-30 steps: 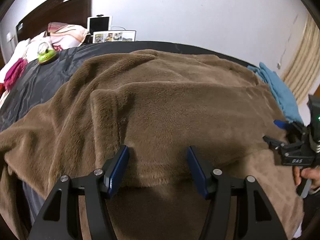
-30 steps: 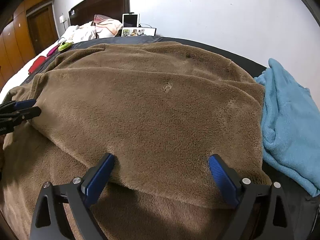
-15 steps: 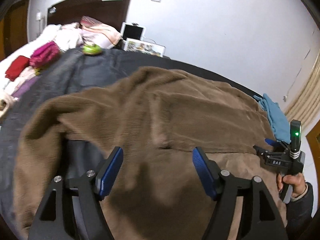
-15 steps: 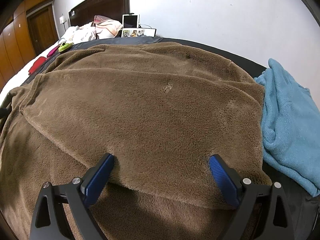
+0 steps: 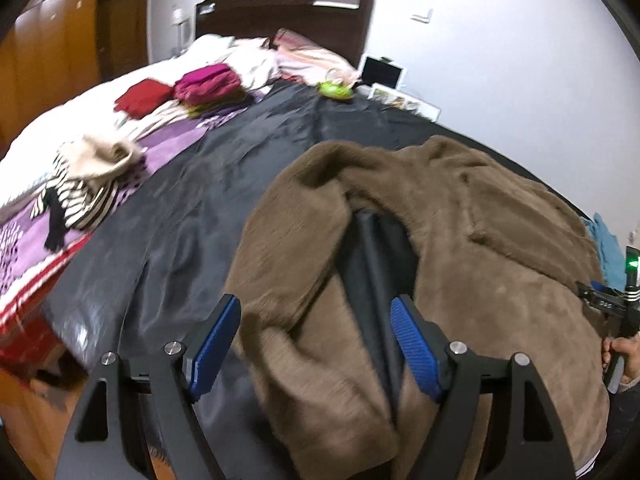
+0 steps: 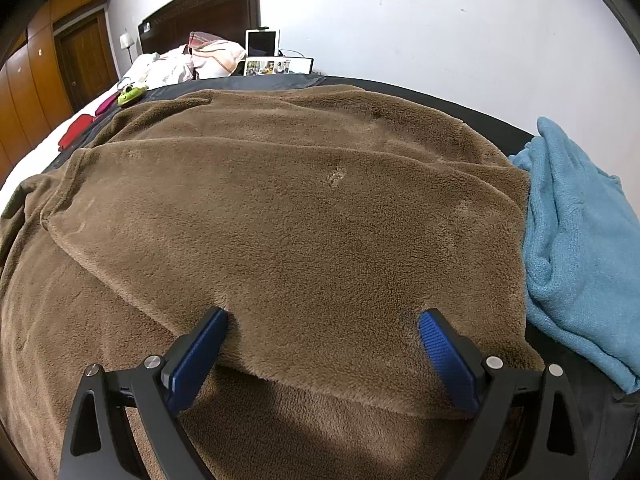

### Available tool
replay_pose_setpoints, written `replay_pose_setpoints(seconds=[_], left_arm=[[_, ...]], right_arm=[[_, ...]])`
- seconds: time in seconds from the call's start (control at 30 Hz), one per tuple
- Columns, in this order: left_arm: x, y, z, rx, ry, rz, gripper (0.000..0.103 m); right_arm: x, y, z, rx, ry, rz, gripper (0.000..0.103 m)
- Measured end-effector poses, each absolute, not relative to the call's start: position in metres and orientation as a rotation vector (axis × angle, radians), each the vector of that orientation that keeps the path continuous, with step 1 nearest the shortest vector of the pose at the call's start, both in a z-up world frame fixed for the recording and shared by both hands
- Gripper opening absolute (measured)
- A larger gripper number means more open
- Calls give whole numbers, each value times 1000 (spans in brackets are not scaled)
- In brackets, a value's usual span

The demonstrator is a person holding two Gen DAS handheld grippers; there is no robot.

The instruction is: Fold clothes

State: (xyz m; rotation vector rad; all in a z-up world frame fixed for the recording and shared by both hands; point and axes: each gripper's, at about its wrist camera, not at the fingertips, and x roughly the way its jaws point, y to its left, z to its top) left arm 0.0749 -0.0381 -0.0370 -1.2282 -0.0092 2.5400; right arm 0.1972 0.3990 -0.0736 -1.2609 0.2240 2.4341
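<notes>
A large brown fleece garment [image 6: 300, 208] lies spread on the dark sheet [image 5: 208, 208], its upper layer folded over the lower one. My right gripper [image 6: 324, 320] stands open just over the near folded edge, with fleece between its blue pads [image 6: 200, 352] but not pinched. My left gripper [image 5: 314, 312] hovers over the garment's left sleeve [image 5: 288, 240]; its jaws are opening and grip nothing. The left wrist view also shows the brown garment [image 5: 480, 248] and, at the far right, the right gripper [image 5: 600, 300] in a hand [image 5: 624, 356].
A blue garment [image 6: 580, 240] lies right of the fleece. Folded red [image 5: 140, 98] and magenta clothes [image 5: 208, 86], a striped piece [image 5: 84, 196] and a green object [image 5: 334, 90] sit further up the bed. Pillows and headboard [image 5: 288, 8] are at the back.
The left gripper has swung left off the folded body to the sleeve and left the right wrist view. Its jaws stand wider. The right gripper has not moved.
</notes>
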Motion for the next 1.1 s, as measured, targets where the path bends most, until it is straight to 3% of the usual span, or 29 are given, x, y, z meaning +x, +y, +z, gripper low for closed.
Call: replay_pose_setpoints(seconds=[0.63, 0.7, 0.73, 0.8, 0.87, 0.93, 1.1], left_arm=[[70, -52, -74, -1332, -65, 2570, 80], [69, -52, -76, -1331, -73, 2574, 67], [67, -53, -77, -1341, -75, 2576, 51], [65, -54, -77, -1340, -72, 2599, 37], [64, -56, -75, -1335, -76, 2615, 17], [62, -61, -70, -1314, -73, 2645, 11], [50, -81, -45, -1227, -10, 2780, 10]], right_arm=[[197, 399, -73, -1259, 221, 2436, 98], [197, 398, -73, -1259, 221, 2436, 98], [197, 398, -73, -1259, 221, 2436, 98], [197, 398, -73, -1259, 221, 2436, 98], [197, 398, -73, -1259, 221, 2436, 98], [197, 398, -73, -1259, 221, 2436, 98], [197, 398, -73, -1259, 220, 2437, 98]])
